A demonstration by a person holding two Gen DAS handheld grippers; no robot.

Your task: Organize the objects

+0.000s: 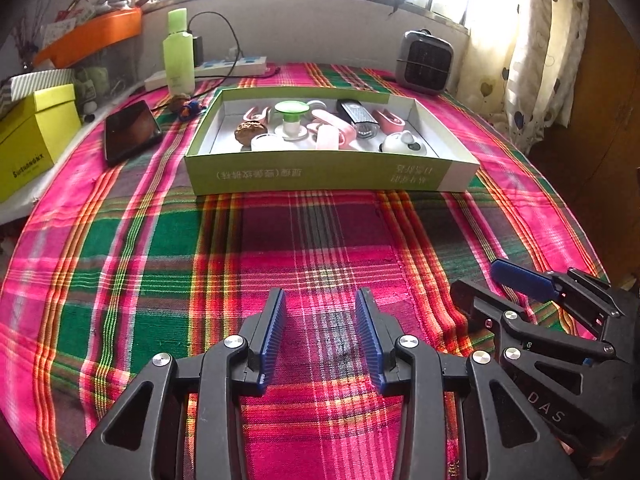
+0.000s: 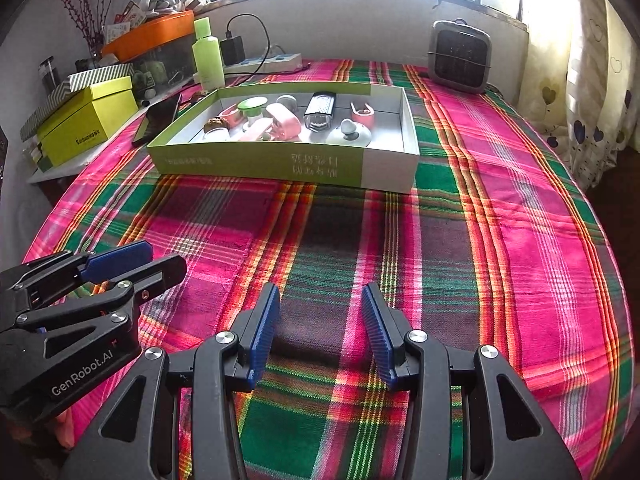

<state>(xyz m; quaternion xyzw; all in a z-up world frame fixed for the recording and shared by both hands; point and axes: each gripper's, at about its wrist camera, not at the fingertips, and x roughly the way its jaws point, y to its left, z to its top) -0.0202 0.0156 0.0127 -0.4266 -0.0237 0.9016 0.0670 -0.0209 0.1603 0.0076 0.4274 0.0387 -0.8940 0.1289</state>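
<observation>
A shallow green and white cardboard box (image 1: 320, 172) (image 2: 256, 160) lies on the plaid cloth well ahead of both grippers. Several small things lie inside: pink clips (image 1: 334, 126), a green-topped piece (image 1: 291, 109), a black and silver device (image 1: 358, 116), a brown nut (image 1: 250, 131), a white round gadget (image 1: 402, 145). My left gripper (image 1: 320, 300) hovers low over the cloth, open, with nothing between its blue pads. My right gripper (image 2: 320, 296) is open beside it, also with only cloth between its pads. Each gripper shows in the other's view: the right gripper (image 1: 500, 284) and the left gripper (image 2: 156, 258).
A dark phone (image 1: 130, 130) lies left of the box, with a green bottle (image 1: 179, 54), a power strip (image 1: 232, 67) and yellow boxes (image 1: 34, 136) beyond. A small grey heater (image 1: 425, 62) stands at the back right. A curtain (image 1: 532, 60) hangs right. Bare plaid cloth (image 1: 280, 240) spreads between grippers and box.
</observation>
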